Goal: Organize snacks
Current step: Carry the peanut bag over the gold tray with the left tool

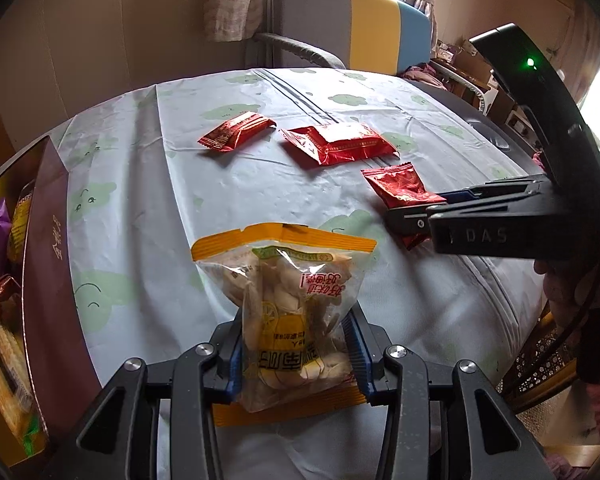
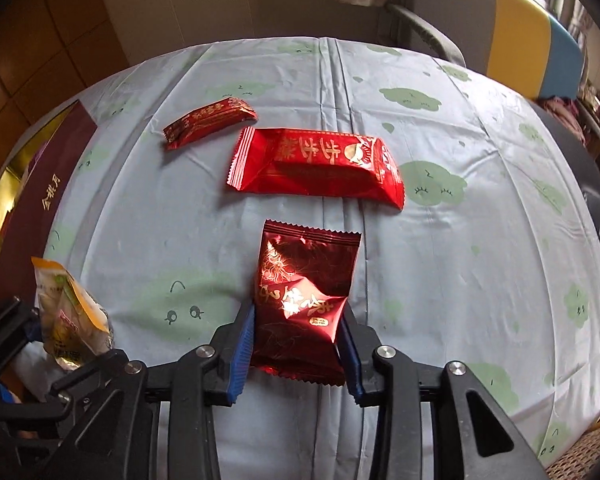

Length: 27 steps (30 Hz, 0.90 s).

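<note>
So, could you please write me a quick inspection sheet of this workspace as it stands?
Surface: table under a pale blue cloud-print tablecloth, creased.
Job's things: clear-and-yellow snack bag; dark red foil packet; large red packet and small red packet lying on the cloth; maroon gift box at the left edge, holding snacks.
Clutter: nothing seen.
Grippers: left gripper shut on the snack bag; right gripper shut on the foil packet.
Cables: black cable by the right gripper.
Surroundings: striped chair, curtains, window.

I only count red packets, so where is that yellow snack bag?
The yellow snack bag is held in the left gripper, above the tablecloth, beside the maroon box.
</note>
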Each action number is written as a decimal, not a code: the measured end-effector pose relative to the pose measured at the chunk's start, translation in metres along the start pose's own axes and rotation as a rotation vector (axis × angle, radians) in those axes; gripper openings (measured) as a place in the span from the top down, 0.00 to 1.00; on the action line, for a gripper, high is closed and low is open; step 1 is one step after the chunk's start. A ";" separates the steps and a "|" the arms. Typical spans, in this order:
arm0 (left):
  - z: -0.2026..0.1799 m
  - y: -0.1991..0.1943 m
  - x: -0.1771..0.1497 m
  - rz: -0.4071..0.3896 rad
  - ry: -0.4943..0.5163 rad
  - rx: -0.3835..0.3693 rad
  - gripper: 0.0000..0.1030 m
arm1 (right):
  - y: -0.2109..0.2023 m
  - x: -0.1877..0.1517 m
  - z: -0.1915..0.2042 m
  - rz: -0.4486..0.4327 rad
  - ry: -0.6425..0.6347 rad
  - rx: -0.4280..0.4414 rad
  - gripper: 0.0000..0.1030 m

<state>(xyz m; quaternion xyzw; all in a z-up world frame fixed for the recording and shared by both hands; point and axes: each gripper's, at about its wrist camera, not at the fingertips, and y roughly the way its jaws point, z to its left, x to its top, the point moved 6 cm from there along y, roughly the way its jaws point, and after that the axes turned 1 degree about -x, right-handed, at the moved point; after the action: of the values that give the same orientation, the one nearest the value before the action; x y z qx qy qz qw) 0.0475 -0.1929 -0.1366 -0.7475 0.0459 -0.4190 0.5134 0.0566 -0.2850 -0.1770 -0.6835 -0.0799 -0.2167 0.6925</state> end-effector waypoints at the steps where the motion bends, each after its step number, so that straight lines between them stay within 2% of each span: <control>1: 0.000 0.000 0.000 0.001 0.001 0.002 0.57 | 0.001 0.000 0.001 -0.002 -0.003 0.004 0.61; 5: -0.001 -0.001 0.001 0.005 -0.001 0.008 0.59 | 0.003 0.002 0.000 -0.007 0.003 0.016 0.61; 10: 0.004 -0.006 0.003 0.007 -0.047 0.025 0.60 | -0.004 -0.003 -0.002 -0.047 -0.039 -0.016 0.62; 13: 0.008 -0.016 0.007 -0.018 -0.065 0.031 0.60 | -0.004 -0.004 -0.002 -0.065 -0.042 -0.021 0.61; 27: 0.053 -0.092 0.031 -0.175 -0.213 0.208 0.60 | -0.008 -0.010 0.000 -0.145 -0.047 -0.050 0.62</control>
<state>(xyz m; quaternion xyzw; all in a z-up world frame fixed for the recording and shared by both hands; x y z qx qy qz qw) 0.0696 -0.1269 -0.0507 -0.7316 -0.1178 -0.3831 0.5515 0.0440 -0.2827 -0.1740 -0.6979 -0.1398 -0.2520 0.6557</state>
